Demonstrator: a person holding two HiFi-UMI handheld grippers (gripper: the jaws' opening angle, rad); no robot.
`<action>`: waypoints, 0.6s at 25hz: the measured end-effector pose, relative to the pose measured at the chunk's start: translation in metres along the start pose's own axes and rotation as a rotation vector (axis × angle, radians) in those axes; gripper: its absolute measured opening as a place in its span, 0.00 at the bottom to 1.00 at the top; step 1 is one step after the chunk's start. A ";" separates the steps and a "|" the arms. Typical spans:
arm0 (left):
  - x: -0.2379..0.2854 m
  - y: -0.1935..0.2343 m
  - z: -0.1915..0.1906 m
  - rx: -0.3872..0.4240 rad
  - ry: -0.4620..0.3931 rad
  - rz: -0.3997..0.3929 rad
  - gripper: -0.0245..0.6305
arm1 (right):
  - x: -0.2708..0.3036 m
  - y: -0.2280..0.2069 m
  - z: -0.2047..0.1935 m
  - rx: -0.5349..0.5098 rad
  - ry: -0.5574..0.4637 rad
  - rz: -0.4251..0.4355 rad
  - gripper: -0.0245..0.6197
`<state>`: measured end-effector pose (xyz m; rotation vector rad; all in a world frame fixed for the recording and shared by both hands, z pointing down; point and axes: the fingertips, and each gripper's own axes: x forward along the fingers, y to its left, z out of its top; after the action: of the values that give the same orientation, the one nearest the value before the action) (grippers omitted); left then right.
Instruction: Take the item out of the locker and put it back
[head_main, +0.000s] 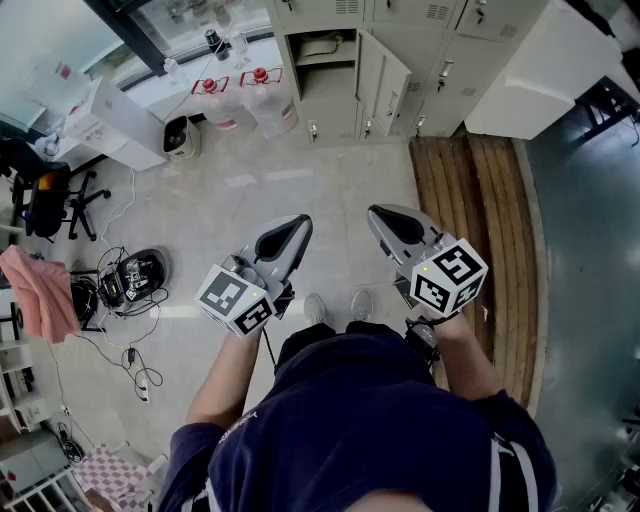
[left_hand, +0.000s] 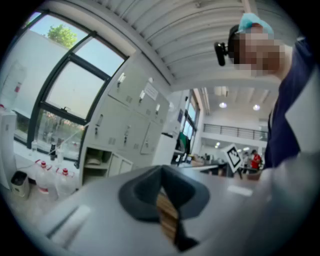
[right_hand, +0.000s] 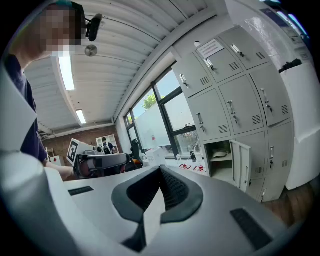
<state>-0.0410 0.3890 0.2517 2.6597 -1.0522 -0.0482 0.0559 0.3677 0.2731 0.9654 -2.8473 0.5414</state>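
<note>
A grey locker bank (head_main: 420, 50) stands several steps ahead. One low compartment (head_main: 325, 70) is open, its door (head_main: 385, 85) swung out to the right. A pale item (head_main: 318, 47) lies on its upper shelf. The same compartment (right_hand: 220, 160) and item (right_hand: 218, 155) show in the right gripper view, and the compartment (left_hand: 97, 162) shows in the left gripper view. My left gripper (head_main: 295, 225) and right gripper (head_main: 378, 215) are held side by side at waist height, far from the locker. Both are shut with nothing between the jaws, as the left gripper (left_hand: 161, 172) and right gripper (right_hand: 161, 172) show in their own views.
Large water bottles (head_main: 240, 95) and a small white bin (head_main: 180, 137) stand left of the lockers. A wooden platform (head_main: 480, 230) runs along the right, a white cabinet (head_main: 545, 65) beyond it. Cables and devices (head_main: 125, 280) and an office chair (head_main: 45, 195) lie at the left.
</note>
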 end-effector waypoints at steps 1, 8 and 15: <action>0.001 0.000 0.000 0.002 0.002 0.001 0.04 | 0.000 -0.001 0.000 0.000 0.000 0.001 0.05; 0.011 -0.003 0.001 0.009 0.003 0.005 0.04 | -0.003 -0.010 0.000 0.003 0.001 0.009 0.05; 0.025 -0.012 0.000 0.014 -0.001 0.019 0.04 | -0.012 -0.024 0.005 0.014 -0.015 0.014 0.05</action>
<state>-0.0148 0.3801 0.2503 2.6627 -1.0814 -0.0386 0.0799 0.3553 0.2736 0.9559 -2.8694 0.5582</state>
